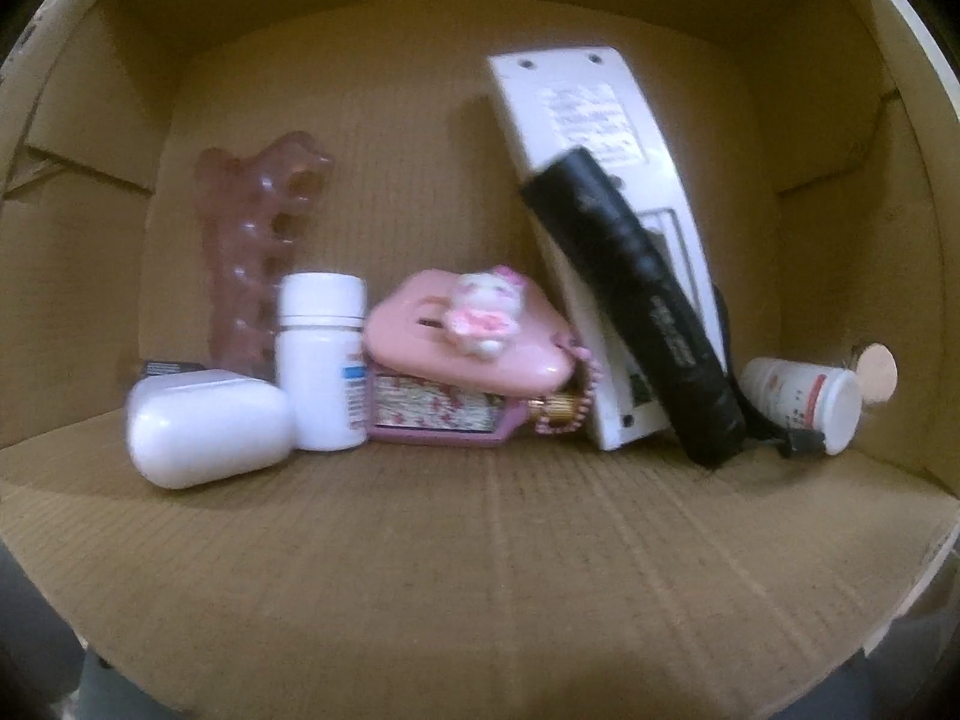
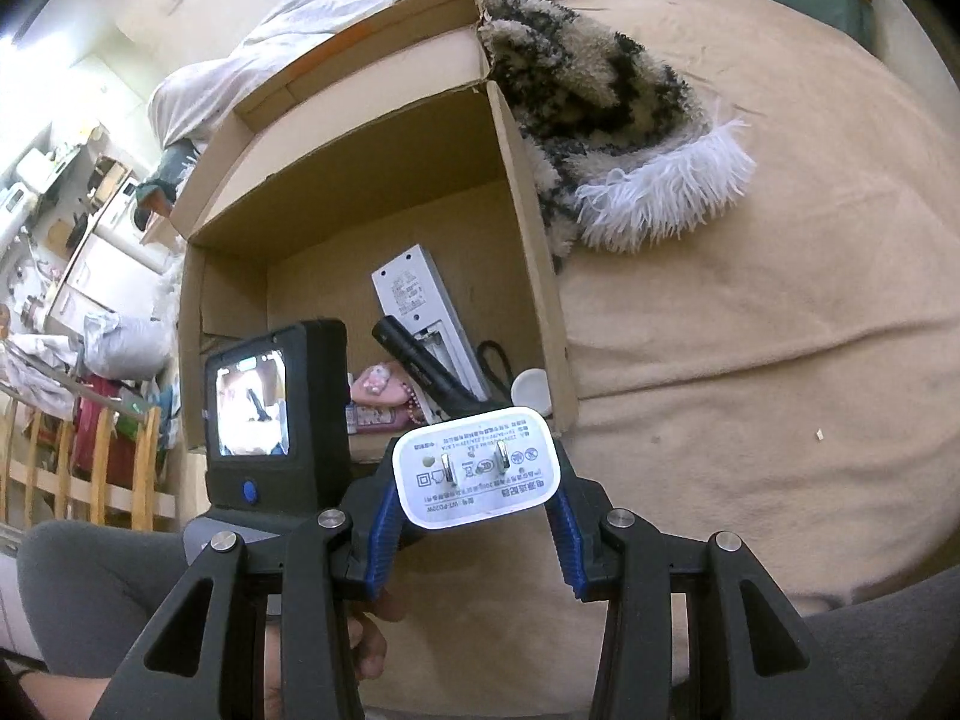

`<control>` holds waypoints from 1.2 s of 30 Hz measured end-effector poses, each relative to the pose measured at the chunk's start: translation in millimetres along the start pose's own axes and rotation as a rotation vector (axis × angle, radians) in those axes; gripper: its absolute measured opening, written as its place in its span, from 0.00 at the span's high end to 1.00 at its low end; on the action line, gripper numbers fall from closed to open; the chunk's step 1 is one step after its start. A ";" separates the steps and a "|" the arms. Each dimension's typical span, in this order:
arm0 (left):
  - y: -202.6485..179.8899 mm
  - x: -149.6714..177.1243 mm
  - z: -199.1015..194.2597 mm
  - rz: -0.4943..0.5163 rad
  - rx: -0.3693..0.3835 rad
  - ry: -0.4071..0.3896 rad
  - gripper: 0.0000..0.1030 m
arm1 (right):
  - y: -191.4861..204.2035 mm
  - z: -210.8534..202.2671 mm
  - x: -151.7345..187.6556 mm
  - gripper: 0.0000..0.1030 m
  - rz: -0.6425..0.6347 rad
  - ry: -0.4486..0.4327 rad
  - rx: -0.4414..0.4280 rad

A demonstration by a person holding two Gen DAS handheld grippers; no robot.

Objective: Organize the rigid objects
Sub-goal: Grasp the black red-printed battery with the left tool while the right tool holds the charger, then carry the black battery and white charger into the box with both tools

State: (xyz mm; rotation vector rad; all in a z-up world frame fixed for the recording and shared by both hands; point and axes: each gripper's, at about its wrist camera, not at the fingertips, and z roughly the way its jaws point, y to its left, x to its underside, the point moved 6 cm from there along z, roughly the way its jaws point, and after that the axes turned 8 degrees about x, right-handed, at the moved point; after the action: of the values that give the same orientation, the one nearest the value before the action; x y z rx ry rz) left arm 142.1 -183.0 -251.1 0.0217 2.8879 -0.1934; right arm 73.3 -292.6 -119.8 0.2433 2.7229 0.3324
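Note:
My right gripper [image 2: 477, 483] is shut on a white charger plug [image 2: 480, 462], its two prongs facing the camera, just in front of an open cardboard box [image 2: 528, 192]. In the left wrist view, a row stands along the box's [image 1: 480, 540] far side. It holds a white rounded case [image 1: 207, 429], a white bottle [image 1: 324, 360], a pink cat-figure box [image 1: 468, 330] on a floral item, and a black flashlight [image 1: 636, 312] leaning on a white remote [image 1: 588, 138]. A small white bottle [image 1: 804, 402] lies at the right, and a pink toe separator [image 1: 258, 240] stands behind. The left gripper's black body [image 2: 276, 414] hangs over the box, its jaws hidden.
The box sits on a tan blanket [image 2: 750, 360]. A shaggy black-and-white throw [image 2: 600, 120] with a white fringe [image 2: 660, 192] lies against the box's right wall. A person's grey-clad leg [image 2: 90, 588] is at lower left, beside a wooden rail [image 2: 78, 468].

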 end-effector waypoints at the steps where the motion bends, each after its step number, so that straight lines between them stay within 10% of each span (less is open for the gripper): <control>1: -1.1 0.3 0.4 0.004 -0.004 0.001 0.23 | -0.4 0.5 0.0 0.56 0.004 0.001 -0.001; 22: 97.2 46.3 -47.0 -0.103 -0.015 0.068 0.24 | 5.6 7.6 -1.6 0.56 -0.036 -0.008 0.055; 36: 108.8 28.4 -173.2 0.006 -0.016 -0.197 0.24 | 23.2 -2.4 -6.8 0.56 -0.103 -0.074 0.057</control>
State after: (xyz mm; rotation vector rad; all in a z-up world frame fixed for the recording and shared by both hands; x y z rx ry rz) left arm 75.9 -52.2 -105.7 0.0073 2.6928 -0.1615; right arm 81.4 -272.3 -109.1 0.1283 2.6623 0.2130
